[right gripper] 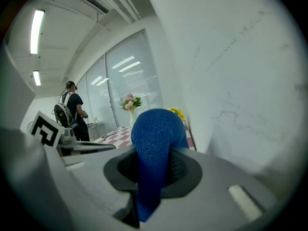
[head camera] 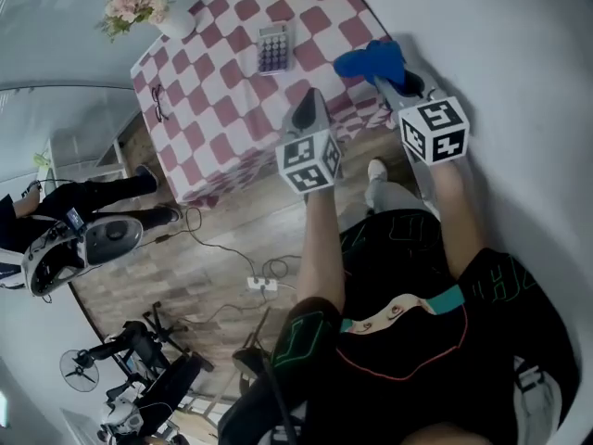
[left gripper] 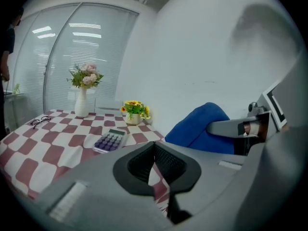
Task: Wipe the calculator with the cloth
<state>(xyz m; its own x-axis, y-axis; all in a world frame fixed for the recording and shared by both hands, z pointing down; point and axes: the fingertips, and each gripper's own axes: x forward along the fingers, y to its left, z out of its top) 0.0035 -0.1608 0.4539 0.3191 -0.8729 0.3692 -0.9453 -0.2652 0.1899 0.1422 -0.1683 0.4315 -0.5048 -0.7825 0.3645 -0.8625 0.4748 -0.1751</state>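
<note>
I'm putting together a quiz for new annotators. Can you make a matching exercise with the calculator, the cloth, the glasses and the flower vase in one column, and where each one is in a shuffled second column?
Things:
1. calculator
2. blue cloth
3. glasses
4. white vase of pink flowers

Places:
A. upright at a corner of the checked tablecloth
B. clamped in the right tool
C. flat, toward the middle of the tablecloth
D. lying near the tablecloth's side edge, apart from the calculator

Pairs: 1-C, 2-B, 3-D, 4-A.
</note>
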